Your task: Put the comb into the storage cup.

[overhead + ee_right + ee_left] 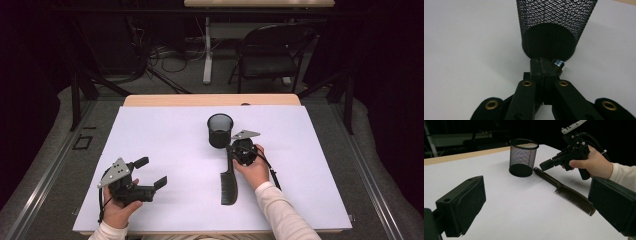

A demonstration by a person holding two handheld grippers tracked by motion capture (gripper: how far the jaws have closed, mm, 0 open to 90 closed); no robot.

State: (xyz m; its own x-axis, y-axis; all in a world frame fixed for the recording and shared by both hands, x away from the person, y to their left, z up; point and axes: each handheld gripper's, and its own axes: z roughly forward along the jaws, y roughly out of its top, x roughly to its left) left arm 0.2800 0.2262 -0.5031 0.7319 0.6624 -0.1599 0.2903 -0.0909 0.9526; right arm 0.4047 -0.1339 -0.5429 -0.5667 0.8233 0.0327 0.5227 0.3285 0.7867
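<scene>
Two grippers over white sheet (165, 150) on table (210, 99). Black comb (229, 182) flat on sheet, long axis running near-to-far in high view: toothed end toward person, handle end pointing at black mesh cup (220, 130). Teeth facing left in high view. Handle tip just beside cup's base, seen in left gripper view as comb (564, 191) angled toward cup (523, 157). Right gripper (231, 148) held at comb's handle end, jaws pressed together; in right gripper view, closed tips (543, 71) with a rounded shiny end beside them, right against cup (554, 27); whether comb is pinched, cannot tell. Left gripper (152, 172) well apart at near left, jaws spread wide, holding nothing. No brand, label or readable writing.
</scene>
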